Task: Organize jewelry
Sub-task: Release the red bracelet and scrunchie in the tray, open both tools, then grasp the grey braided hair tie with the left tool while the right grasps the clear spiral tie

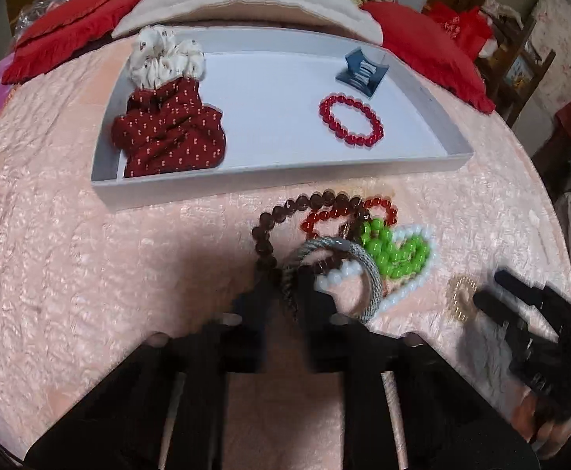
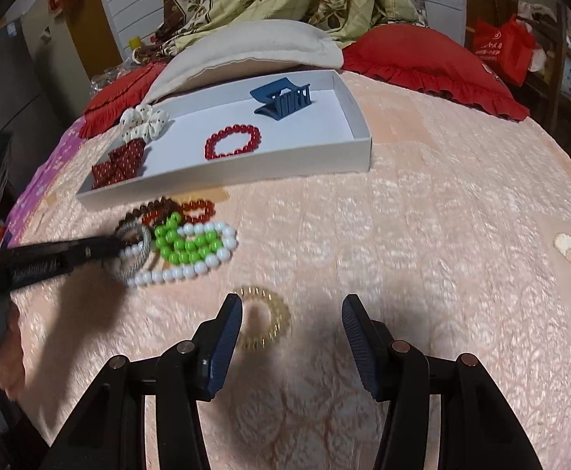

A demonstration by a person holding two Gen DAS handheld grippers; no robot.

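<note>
Your left gripper (image 1: 287, 278) pinches the grey braided cord bracelet (image 1: 364, 270) in the bead pile (green, white, brown strands) near the shallow white cardboard tray's (image 2: 223, 174) front edge. Your right gripper (image 2: 291, 313) hangs spread above the gold coil ring (image 2: 273, 319) on the pink quilted bedspread (image 2: 422, 235).

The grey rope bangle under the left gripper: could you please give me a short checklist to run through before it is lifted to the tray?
1. Left gripper jaws closed on the grey rope bangle: ok.
2. Bangle free of the white bead strand and dark bead strand: not ok, they overlap.
3. Bare floor in the white tray: ok.
4. Right gripper clear of the pile: ok.
5. Grip firm enough: cannot tell.
</note>
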